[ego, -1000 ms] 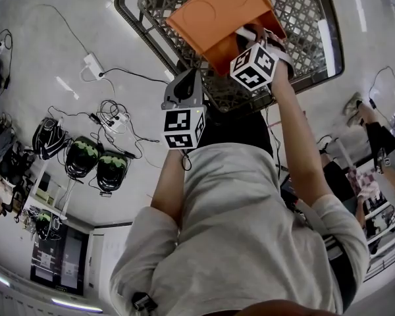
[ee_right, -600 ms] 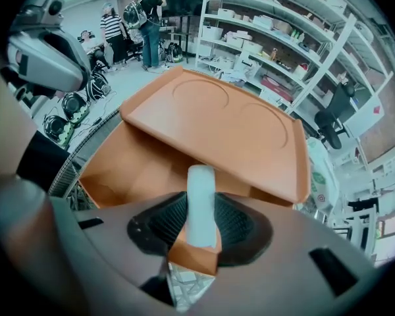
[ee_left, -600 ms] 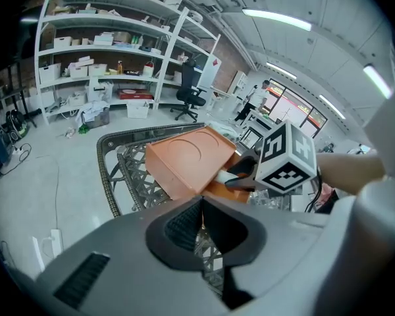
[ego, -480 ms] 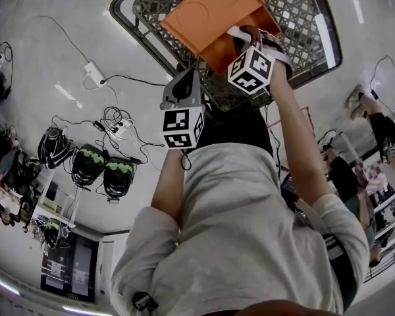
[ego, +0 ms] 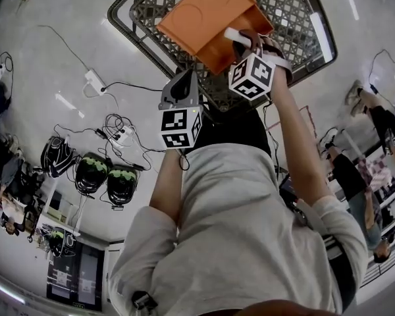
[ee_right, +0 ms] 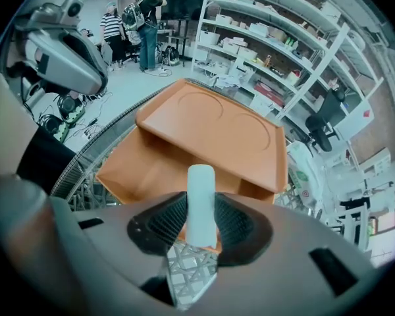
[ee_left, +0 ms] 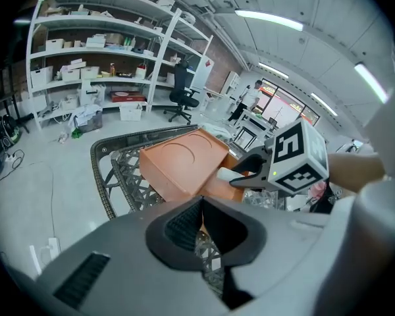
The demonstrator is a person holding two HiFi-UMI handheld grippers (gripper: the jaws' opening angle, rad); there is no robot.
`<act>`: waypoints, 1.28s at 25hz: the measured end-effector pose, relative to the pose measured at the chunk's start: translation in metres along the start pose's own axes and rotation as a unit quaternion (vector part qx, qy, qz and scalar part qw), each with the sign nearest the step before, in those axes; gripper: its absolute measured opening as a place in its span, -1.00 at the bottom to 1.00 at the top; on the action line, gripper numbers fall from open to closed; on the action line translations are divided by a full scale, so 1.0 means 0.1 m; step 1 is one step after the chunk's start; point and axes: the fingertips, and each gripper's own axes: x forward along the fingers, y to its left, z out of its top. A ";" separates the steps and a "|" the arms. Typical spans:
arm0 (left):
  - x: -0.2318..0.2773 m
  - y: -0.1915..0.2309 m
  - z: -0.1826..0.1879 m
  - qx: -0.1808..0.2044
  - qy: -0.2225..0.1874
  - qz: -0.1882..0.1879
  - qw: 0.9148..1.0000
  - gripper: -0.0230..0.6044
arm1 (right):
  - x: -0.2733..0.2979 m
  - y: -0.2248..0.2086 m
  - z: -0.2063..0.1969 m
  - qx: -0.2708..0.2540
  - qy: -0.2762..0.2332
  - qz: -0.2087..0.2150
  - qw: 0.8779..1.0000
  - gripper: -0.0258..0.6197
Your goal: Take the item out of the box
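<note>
At twelve o'clock, over the orange box (ego: 207, 12) on the mesh basket (ego: 303, 12), my right hand-held gripper (ee_right: 201, 209) is clamped on the white item (ee_right: 200, 189), whose tip hangs above the box's open compartment near its rim. My left hand-held gripper (ee_left: 201, 206), at eight o'clock of it, is pinched together and empty. I judge the lift nearly done; what remains is carrying the item clear and setting it down.
</note>
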 end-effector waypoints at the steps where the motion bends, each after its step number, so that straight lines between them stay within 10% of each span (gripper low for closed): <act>1: 0.00 -0.01 0.01 0.003 -0.001 -0.002 1.000 -0.89 | -0.03 0.00 0.01 0.003 -0.004 -0.003 1.000 -0.53; 17: 0.03 -0.32 0.32 0.068 0.003 -0.057 0.996 -0.89 | -0.70 -0.03 0.20 0.100 -0.093 -0.047 0.990 -0.53; 32: 0.09 -0.80 0.64 0.166 0.008 -0.147 0.975 -0.89 | -1.47 -0.15 0.10 0.302 -0.189 -0.147 0.923 -0.53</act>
